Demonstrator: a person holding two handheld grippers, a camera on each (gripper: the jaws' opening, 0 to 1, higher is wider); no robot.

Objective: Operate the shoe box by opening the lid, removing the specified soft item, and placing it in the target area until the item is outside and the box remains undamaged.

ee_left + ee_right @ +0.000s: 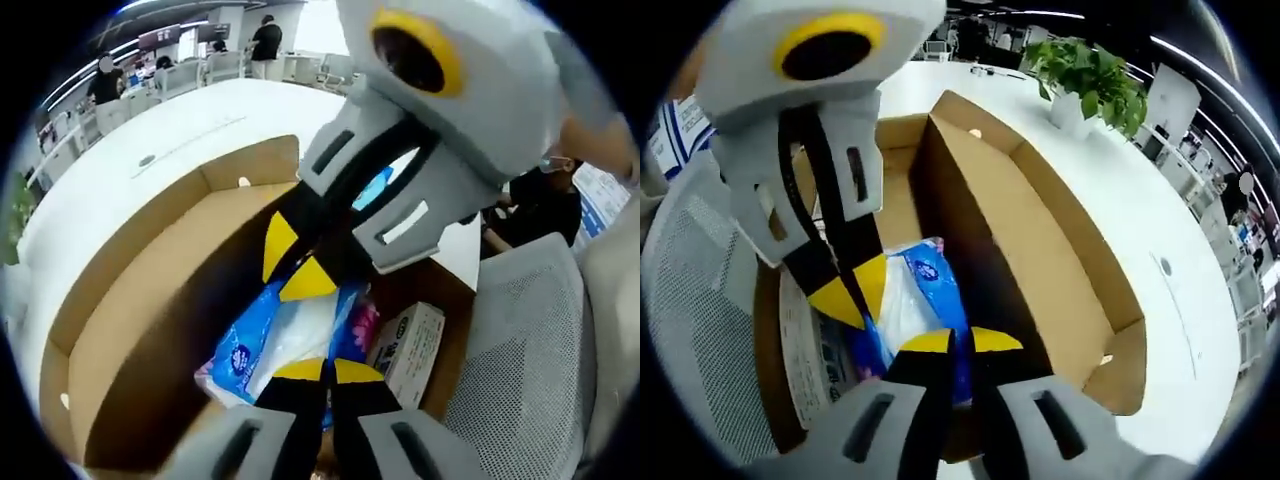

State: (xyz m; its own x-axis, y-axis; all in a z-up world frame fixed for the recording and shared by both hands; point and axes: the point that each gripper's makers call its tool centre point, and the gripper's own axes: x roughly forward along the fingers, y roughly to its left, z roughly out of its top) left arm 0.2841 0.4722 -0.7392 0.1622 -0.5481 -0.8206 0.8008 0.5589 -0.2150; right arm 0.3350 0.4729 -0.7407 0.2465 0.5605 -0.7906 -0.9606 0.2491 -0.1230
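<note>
Both hand-held grippers, left (326, 368) and right (951, 340), pinch the blue-and-white soft plastic tissue pack (268, 345) with jaws nearly closed, inside the open brown cardboard shoe box (1060, 240) on the white tabletop (1160, 200).

white table (150, 130) carries the scene, bare surface curving away. grey mesh chair (520, 340) stands just beside it. potted green plant (1085, 75) sits on the far table edge in the right gripper view. people (265, 40) stand well back among desks; another person (545, 195) in dark clothing sits nearer, past the chair.
</note>
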